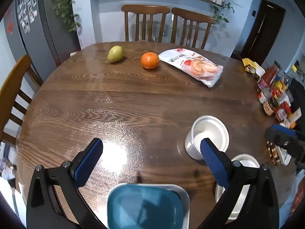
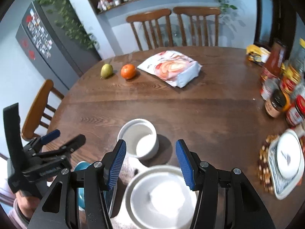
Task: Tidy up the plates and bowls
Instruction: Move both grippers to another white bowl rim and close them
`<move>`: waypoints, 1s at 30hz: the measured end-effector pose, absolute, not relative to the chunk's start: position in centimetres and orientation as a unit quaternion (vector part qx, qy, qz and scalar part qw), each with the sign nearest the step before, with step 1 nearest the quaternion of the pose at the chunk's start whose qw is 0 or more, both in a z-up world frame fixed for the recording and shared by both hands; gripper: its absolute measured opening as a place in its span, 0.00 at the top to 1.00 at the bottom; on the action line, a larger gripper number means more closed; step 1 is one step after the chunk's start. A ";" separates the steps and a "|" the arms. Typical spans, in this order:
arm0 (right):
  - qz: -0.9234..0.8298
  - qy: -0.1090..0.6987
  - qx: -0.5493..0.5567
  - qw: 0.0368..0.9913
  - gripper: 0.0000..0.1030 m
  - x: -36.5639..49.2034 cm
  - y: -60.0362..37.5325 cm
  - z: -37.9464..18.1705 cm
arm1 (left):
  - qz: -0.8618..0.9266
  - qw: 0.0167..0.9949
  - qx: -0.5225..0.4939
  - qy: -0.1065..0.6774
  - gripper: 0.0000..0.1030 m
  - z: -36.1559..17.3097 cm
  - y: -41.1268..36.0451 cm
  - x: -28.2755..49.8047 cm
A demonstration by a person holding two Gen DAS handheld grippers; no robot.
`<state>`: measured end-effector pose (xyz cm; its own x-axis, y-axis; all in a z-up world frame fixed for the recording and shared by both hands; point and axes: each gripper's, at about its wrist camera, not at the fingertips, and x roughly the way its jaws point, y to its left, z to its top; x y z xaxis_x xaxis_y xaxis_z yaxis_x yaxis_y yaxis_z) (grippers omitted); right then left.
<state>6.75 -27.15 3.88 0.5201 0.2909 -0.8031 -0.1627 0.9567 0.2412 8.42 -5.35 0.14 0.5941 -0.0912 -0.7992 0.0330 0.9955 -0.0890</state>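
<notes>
My left gripper [image 1: 150,147] hangs over the round wooden table [image 1: 114,103], jaws wide open and nothing between them. Below it a blue bowl [image 1: 144,206] sits in a white square dish [image 1: 185,196]. A deep white bowl [image 1: 207,137] stands upright just behind its right finger, and a shallower white bowl [image 1: 246,162] lies partly hidden by that finger. My right gripper [image 2: 150,147] is open about halfway above the shallow white bowl [image 2: 164,192], pads clear of it. Ahead of it stands the deep white bowl [image 2: 141,139]. My left gripper [image 2: 69,135] shows at the left beside the blue bowl [image 2: 82,168].
A pear [image 1: 115,54], an orange [image 1: 150,60] and a snack bag [image 1: 194,66] lie at the far side. Jars and bottles [image 2: 280,95] crowd the right edge. A white plate [image 2: 287,156] rests on a patterned dish over a beaded mat. Wooden chairs [image 1: 146,22] ring the table.
</notes>
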 end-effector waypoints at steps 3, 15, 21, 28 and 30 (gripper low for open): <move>0.138 0.501 0.067 0.852 0.47 9.3 -26.4 2.5 | -0.044 0.882 -0.041 0.467 0.01 -0.4 -5.4 9.7; 0.140 0.565 0.103 0.807 0.47 13.3 -26.1 -3.3 | -0.072 0.854 0.015 0.515 0.02 -4.2 -9.5 12.5; 0.143 0.575 0.105 0.799 0.47 13.7 -26.0 -4.6 | -0.085 0.845 0.032 0.526 0.12 -5.5 -10.7 13.4; 0.156 0.589 0.102 0.787 0.68 13.9 -25.4 -6.1 | -0.106 0.833 0.040 0.541 0.45 -6.8 -12.1 13.7; 0.155 0.589 0.103 0.786 0.73 13.8 -25.4 -6.3 | -0.113 0.833 0.039 0.540 0.50 -6.9 -12.2 13.7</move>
